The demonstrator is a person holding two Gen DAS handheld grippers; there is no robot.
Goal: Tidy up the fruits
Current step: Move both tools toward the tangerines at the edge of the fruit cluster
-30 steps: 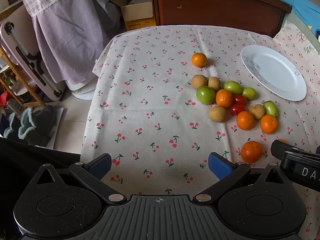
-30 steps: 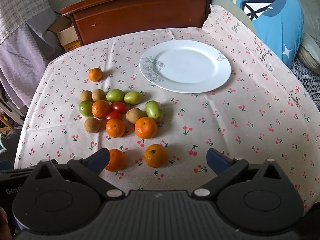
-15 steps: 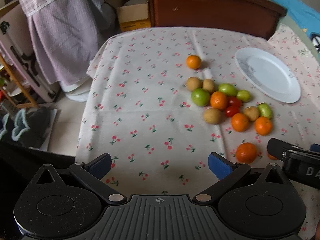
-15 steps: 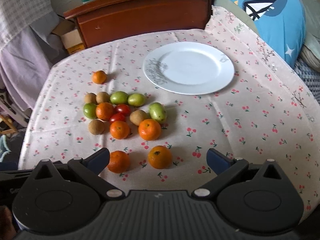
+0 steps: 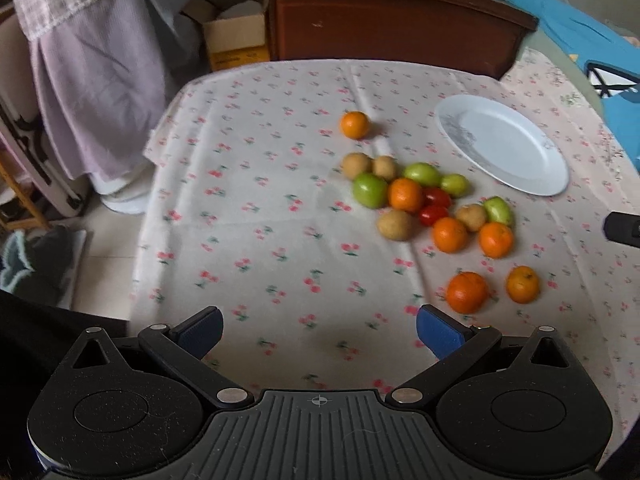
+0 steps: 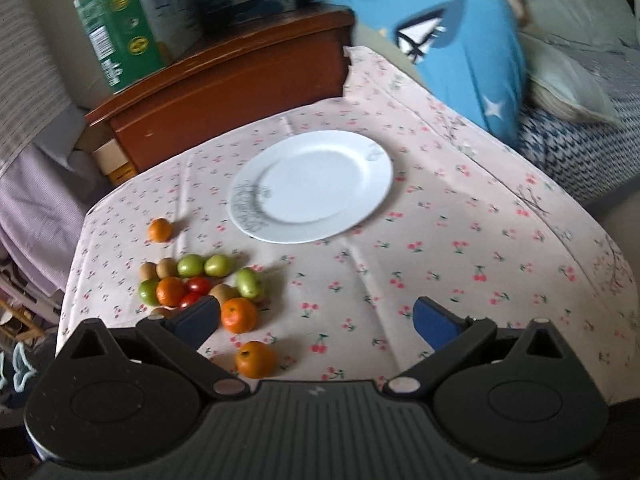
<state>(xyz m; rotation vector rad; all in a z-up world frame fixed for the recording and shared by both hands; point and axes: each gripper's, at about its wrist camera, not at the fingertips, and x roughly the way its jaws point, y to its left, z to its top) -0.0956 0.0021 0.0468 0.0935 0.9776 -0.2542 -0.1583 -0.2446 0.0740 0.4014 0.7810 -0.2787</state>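
Note:
A cluster of loose fruit (image 5: pixel 424 204) lies on the cherry-print tablecloth (image 5: pixel 260 220): several oranges, green fruits, brown fruits and two red tomatoes. One orange (image 5: pixel 354 124) sits apart, farther back. A white plate (image 5: pixel 504 142) lies empty to the right of the cluster. My left gripper (image 5: pixel 318 334) is open and empty above the cloth, left of the nearest oranges (image 5: pixel 467 292). My right gripper (image 6: pixel 316 322) is open and empty, raised above the near cloth, with the fruit (image 6: pixel 200 284) at its left finger and the plate (image 6: pixel 312 186) ahead.
A dark wooden cabinet (image 5: pixel 392 20) stands behind the table, with boxes (image 6: pixel 132 24) on top. A blue cushion (image 6: pixel 452 44) and bedding lie at the right. A cloth-draped chair (image 5: pixel 92 60) and floor clutter are off the table's left edge.
Both grippers have risen and drawn back; the fruit looks smaller and farther. The right view has swung right and tilted up, showing more cabinet and bedding. Nothing was picked up.

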